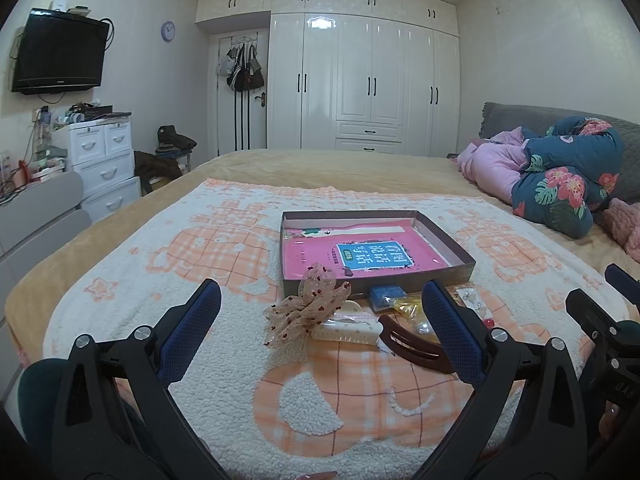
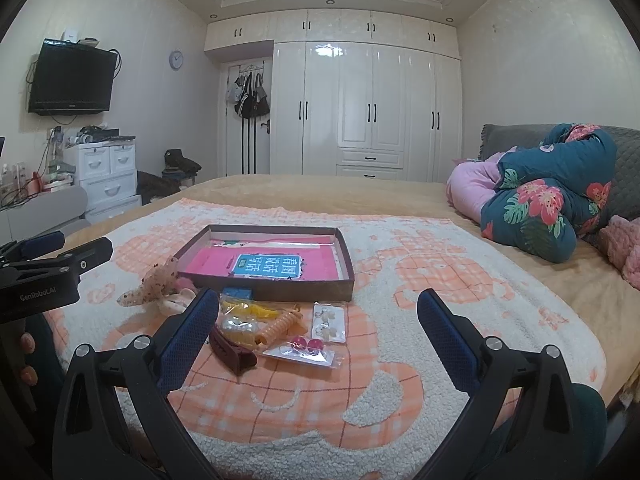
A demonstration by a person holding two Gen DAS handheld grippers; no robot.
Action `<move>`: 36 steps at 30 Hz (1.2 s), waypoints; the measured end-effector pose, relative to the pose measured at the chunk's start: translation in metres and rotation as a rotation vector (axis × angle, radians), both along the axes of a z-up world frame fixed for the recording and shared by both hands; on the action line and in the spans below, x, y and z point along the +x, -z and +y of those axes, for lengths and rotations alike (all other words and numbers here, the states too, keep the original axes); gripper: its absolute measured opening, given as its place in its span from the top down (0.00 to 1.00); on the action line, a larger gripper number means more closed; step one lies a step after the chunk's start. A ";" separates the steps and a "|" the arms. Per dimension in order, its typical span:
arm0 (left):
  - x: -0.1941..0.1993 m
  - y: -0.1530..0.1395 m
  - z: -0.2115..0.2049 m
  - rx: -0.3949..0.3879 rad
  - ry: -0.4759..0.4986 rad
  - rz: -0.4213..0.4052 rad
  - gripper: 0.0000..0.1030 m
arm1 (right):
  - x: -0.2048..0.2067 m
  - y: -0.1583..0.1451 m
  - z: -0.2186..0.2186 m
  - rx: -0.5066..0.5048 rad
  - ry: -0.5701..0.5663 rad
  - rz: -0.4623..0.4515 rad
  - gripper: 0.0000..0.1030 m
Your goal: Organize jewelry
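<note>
A shallow brown box [image 1: 448, 236] [image 2: 347, 258] with a pink book in it lies on the bed blanket. In front of it lie hair and jewelry pieces: a lace bow scrunchie [image 1: 308, 308] [image 2: 154, 284], a cream claw clip [image 1: 346, 330], a dark red clip [image 1: 412, 346] [image 2: 232, 350], an orange spiral tie [image 2: 278, 326], a packet of red bead earrings [image 2: 306, 350], a packet of white earrings [image 2: 329, 323] and a yellow packet [image 2: 248, 312]. My left gripper [image 1: 320, 300] is open and empty just before them. My right gripper [image 2: 318, 306] is open and empty above them.
An orange-and-white blanket [image 1: 320, 400] covers the near bed. Folded floral and pink quilts [image 2: 540, 200] lie at the right. White wardrobes [image 1: 360, 80] stand behind, white drawers [image 1: 100, 160] and a wall television [image 1: 60, 52] at the left.
</note>
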State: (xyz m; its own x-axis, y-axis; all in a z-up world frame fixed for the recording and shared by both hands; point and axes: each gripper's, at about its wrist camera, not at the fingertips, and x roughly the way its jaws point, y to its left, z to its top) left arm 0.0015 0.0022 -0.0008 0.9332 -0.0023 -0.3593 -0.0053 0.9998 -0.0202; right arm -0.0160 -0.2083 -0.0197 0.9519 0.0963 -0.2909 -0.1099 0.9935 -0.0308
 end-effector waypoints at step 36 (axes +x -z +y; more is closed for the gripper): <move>-0.001 -0.003 0.001 0.004 -0.005 -0.012 0.10 | -0.003 0.001 0.001 0.003 -0.009 -0.023 0.06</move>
